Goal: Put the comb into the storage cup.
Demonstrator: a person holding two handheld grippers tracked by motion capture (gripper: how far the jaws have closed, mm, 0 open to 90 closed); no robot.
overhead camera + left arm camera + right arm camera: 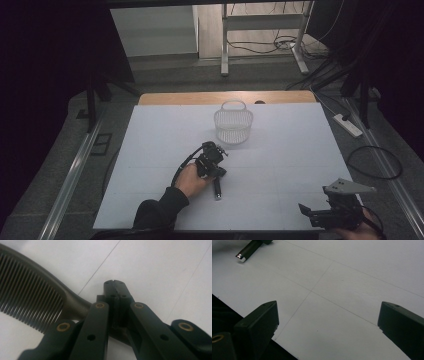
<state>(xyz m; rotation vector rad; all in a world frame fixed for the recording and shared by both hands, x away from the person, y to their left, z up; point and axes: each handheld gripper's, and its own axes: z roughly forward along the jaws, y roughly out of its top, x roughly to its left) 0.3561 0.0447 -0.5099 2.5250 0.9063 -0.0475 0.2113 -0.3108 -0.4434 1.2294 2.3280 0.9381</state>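
A dark plastic comb [37, 302] with fine teeth and a slim rounded handle lies on the white table [280, 165], near its front and left of centre, its handle caught between the closed jaws of the left claw [115, 286], which a sleeved hand [192, 181] presses down toward the surface. Just behind it stands a white wire basket [233, 125] with a hoop handle, apart from the comb. At the table's front right corner the right claw [328, 322] hovers low with its jaws spread wide and nothing between them.
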